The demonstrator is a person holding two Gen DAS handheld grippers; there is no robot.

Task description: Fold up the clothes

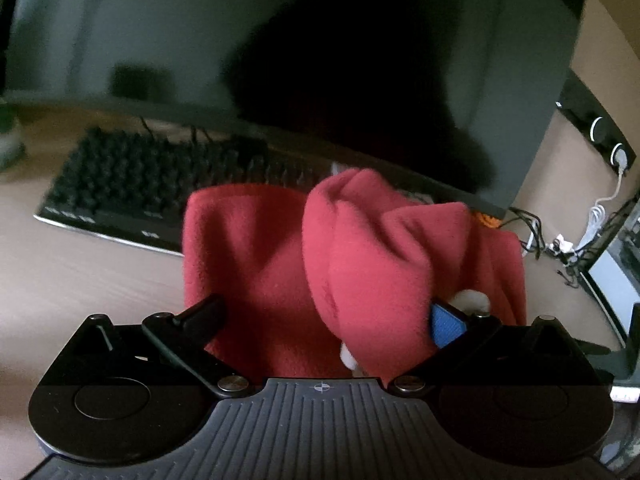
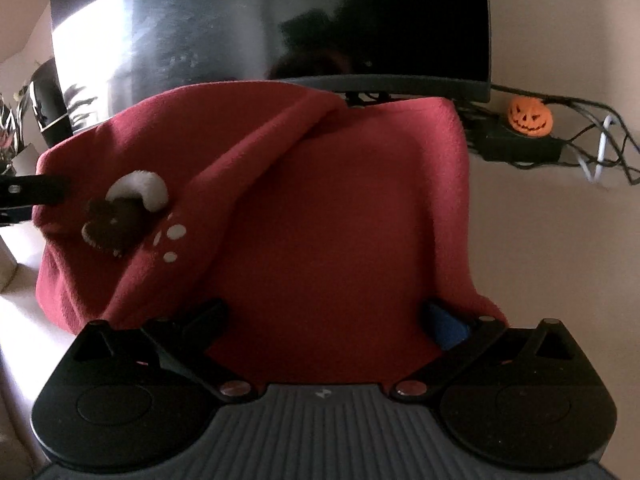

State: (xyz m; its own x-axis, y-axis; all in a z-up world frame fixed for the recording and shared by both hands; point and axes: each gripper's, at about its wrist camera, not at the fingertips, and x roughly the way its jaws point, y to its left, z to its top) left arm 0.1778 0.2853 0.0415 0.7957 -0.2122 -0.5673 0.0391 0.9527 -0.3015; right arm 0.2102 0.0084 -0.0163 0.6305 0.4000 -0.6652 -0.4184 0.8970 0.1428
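Note:
A red fleece garment [image 1: 360, 248] fills the middle of both wrist views, bunched and lifted off the desk. In the right wrist view the red garment [image 2: 320, 220] shows a brown and white animal patch [image 2: 124, 212] with white paw dots at its left. My left gripper [image 1: 326, 314] has its jaws wide apart with the cloth lying between them. My right gripper [image 2: 326, 314] also stands wide open with the cloth between its fingers. The left gripper's finger [image 2: 32, 192] pokes in at the left edge of the right wrist view, against the cloth.
A dark monitor [image 1: 320, 60] stands close behind the garment, also in the right wrist view [image 2: 280, 20]. A black keyboard [image 1: 132, 184] lies on the beige desk [image 1: 60, 288] at left. An orange pumpkin figure [image 2: 530, 117] and tangled cables [image 2: 592, 148] sit at right.

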